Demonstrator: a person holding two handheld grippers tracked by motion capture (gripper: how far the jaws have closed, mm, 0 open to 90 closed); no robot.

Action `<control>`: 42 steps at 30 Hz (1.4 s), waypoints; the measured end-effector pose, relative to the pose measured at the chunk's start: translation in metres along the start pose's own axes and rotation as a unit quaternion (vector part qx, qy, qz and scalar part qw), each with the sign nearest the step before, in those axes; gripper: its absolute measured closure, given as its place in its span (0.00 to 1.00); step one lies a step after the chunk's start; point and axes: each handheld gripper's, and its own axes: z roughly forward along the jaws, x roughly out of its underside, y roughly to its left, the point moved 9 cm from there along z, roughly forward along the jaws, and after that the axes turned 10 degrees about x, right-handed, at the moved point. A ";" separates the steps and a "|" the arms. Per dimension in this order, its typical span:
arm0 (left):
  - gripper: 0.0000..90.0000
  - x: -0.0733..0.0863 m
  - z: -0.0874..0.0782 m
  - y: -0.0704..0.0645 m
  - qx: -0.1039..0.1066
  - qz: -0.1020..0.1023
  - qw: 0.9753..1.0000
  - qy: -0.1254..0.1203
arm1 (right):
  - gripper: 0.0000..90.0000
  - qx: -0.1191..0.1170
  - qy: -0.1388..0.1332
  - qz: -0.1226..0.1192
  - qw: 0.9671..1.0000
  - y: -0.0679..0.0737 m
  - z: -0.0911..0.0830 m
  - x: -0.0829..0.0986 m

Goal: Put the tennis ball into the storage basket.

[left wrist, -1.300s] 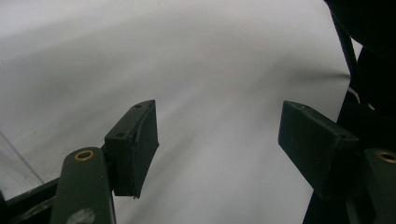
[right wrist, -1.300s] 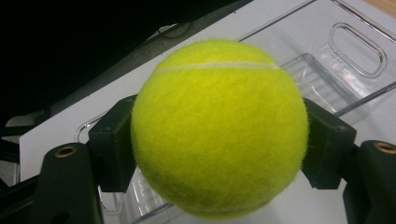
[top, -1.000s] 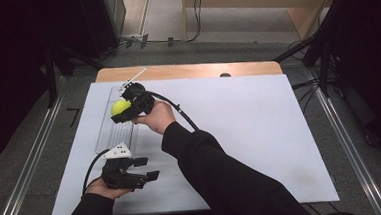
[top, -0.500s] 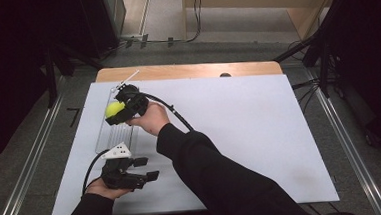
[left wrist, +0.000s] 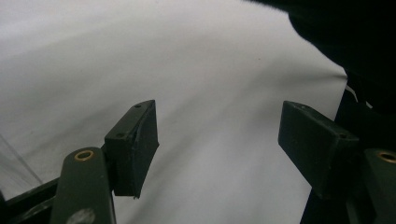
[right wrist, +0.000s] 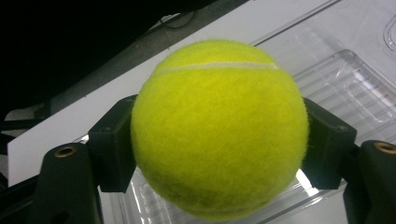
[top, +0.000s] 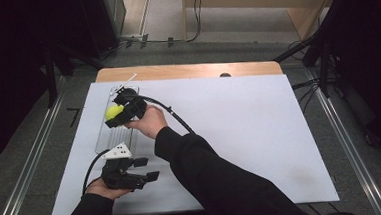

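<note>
1. Black pads (right wrist: 114, 156) of the right gripper (top: 118, 114) press against both flanks of a yellow-green tennis ball (right wrist: 219, 128); the jaws are spread just to the ball's width and clamp it firmly, its white seam running across the top in the right gripper view.
2. Held this way, the ball (top: 112, 111) sits above a clear ribbed plastic tray (right wrist: 359, 88); whether it touches the tray cannot be told; in the high view the tray (top: 106, 140) lies lengthwise near the left edge of the table, at its far half.
3. Behind the jaws, the person's right hand (top: 148, 123) grips the tool, a black cable (top: 177, 121) curving off beside the dark sleeve (top: 217, 176).
4. Nearer the person, the left gripper (top: 147, 170) has its jaws wide apart with nothing between them; its pads (left wrist: 135, 144) hover over bare white surface in the left gripper view; a grey three-cornered plate (top: 118, 152) sits on top of it.
5. Beneath everything lies a white table cover (top: 250, 129), with a strip of wooden tabletop (top: 186, 70) showing at the far edge; the two grippers are well apart, the left one close to the near edge.
</note>
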 end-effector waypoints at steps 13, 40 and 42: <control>0.33 0.000 0.000 0.000 0.001 -0.001 1.000 0.000 | 0.26 0.004 0.010 0.000 1.000 0.002 0.015 0.006; 0.32 0.001 0.000 0.001 -0.003 -0.001 1.000 0.003 | 0.16 0.013 -0.005 0.011 1.000 -0.022 -0.030 0.013; 0.32 0.001 0.000 0.001 -0.003 -0.001 1.000 0.004 | 0.16 0.016 -0.004 0.016 1.000 -0.024 -0.034 0.016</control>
